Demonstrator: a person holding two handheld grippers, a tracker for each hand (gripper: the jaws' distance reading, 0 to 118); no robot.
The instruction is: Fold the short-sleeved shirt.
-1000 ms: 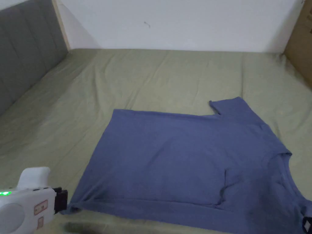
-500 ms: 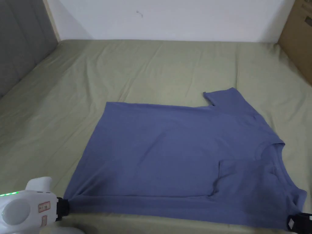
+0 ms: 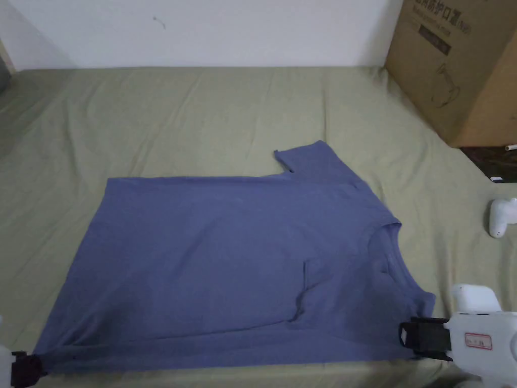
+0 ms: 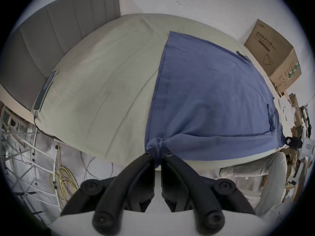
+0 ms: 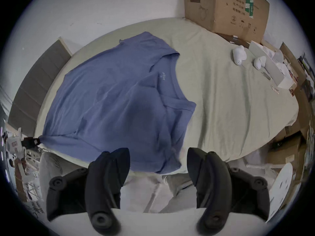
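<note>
Left gripper [image 4: 157, 152] (jaws pinched) on shirt [image 3: 227, 262]

— Where do we find the shirt [image 3: 217, 262]?

— Flat on the bed sheet [image 3: 202, 121], at the near edge, hem toward nine o'clock, collar toward three. One sleeve [image 3: 313, 159] sticks out toward twelve.

— And our grippers?

— We have the left gripper [image 4: 157, 152] at the hem's near corner, about eight o'clock, jaws pinched on the cloth. The right gripper [image 5: 158, 161] sits at four o'clock, just beside the near shoulder corner, jaws spread.

— Behind the shirt?

— The wall [image 3: 227, 30] at twelve. The cardboard box [image 3: 454, 65] stands on the bed at two o'clock, and a small device [image 3: 500, 217] lies on the sheet at three, well apart from the collar.

— The headboard [image 4: 51, 43]?

— At nine o'clock, beyond the hem.
</note>
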